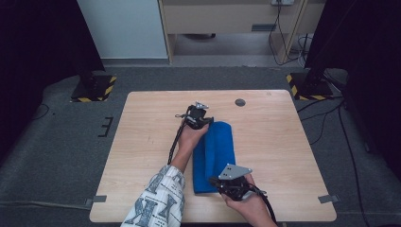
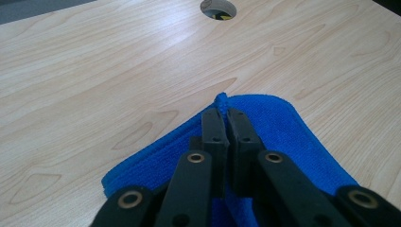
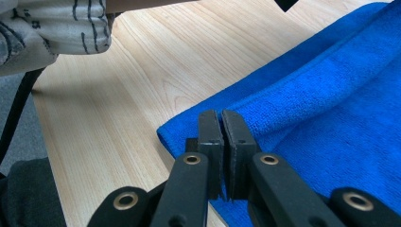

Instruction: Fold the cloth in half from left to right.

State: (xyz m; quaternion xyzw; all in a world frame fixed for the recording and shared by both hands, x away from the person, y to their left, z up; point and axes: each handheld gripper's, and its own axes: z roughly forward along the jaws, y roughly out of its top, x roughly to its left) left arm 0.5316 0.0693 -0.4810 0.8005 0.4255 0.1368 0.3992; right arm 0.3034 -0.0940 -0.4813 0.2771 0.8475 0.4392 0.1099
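Observation:
A blue cloth (image 1: 217, 146) lies folded into a long strip on the wooden table (image 1: 151, 118), running from the middle toward the near edge. My left gripper (image 1: 210, 122) is at the strip's far end. In the left gripper view its jaws (image 2: 221, 113) are shut on a corner of the cloth (image 2: 283, 127), and a small tuft sticks out past the tips. My right gripper (image 1: 215, 181) is at the near end. Its jaws (image 3: 221, 116) are shut on a raised fold of the cloth (image 3: 331, 94) beside the cloth's edge.
A round cable hole (image 1: 240, 102) sits in the table beyond the cloth, seen also in the left gripper view (image 2: 217, 8). A patterned sleeve (image 1: 158, 198) crosses the near left of the table. Bare wood lies left and right of the cloth. Dark stands with striped bases flank the table's far corners.

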